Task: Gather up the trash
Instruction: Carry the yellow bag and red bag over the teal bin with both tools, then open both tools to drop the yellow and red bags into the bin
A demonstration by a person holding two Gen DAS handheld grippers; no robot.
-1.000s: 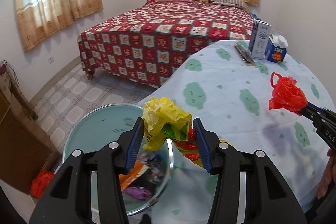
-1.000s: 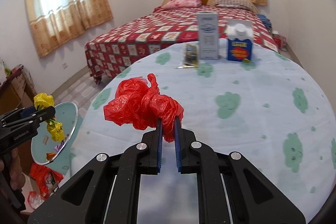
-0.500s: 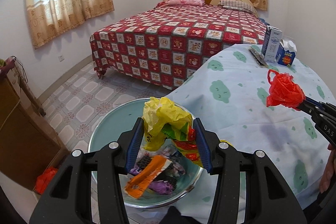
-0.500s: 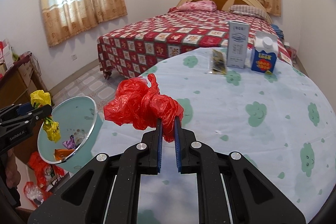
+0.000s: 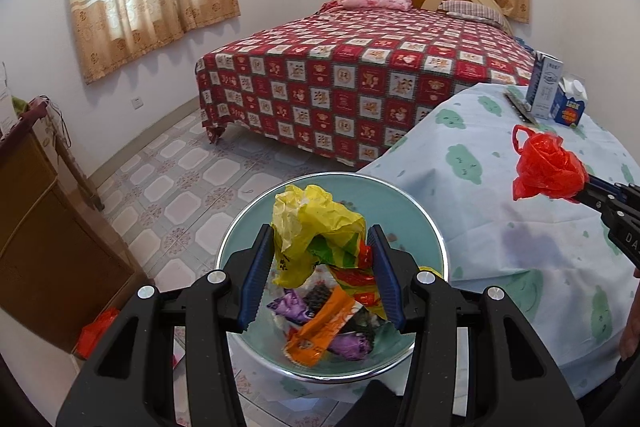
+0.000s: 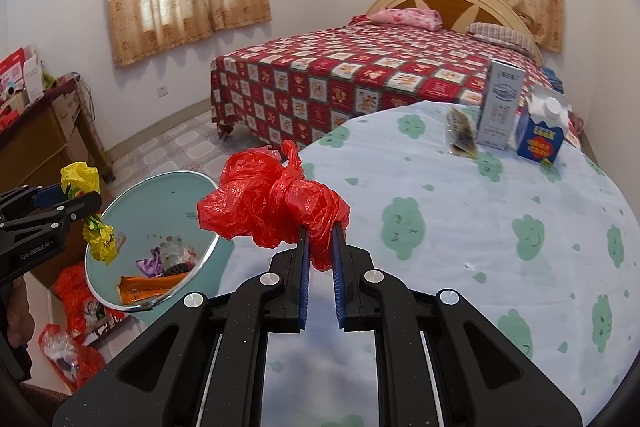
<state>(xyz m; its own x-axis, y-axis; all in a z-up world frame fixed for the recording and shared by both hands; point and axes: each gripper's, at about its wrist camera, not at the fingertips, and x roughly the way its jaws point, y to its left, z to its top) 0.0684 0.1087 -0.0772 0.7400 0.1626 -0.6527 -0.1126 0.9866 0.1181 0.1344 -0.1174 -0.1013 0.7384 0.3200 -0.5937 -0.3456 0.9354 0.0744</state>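
My left gripper (image 5: 322,247) is shut on a crumpled yellow wrapper (image 5: 316,227) and hangs right over the pale green trash bin (image 5: 376,191). Several wrappers, orange and purple among them, lie at the bin's bottom. In the right wrist view the same wrapper (image 6: 80,179) and left gripper (image 6: 76,205) show at the left, above the bin (image 6: 160,195). My right gripper (image 6: 319,227) is shut on a bunched red plastic bag (image 6: 272,207), held over the table's left edge. The red bag (image 5: 548,171) also shows at the right of the left wrist view.
The round table (image 6: 460,227) wears a light blue cloth with green clouds. At its far side stand a white carton (image 6: 502,105), a blue carton (image 6: 542,137) and a flat packet (image 6: 462,133). A red-quilted bed (image 5: 360,75) lies beyond. A wooden cabinet (image 5: 36,227) stands left, with red bags (image 6: 76,299) on the floor.
Both grippers have moved left with their loads. The bin has slid from the left to directly under the yellow wrapper, and the red bag now nears the table's left edge.
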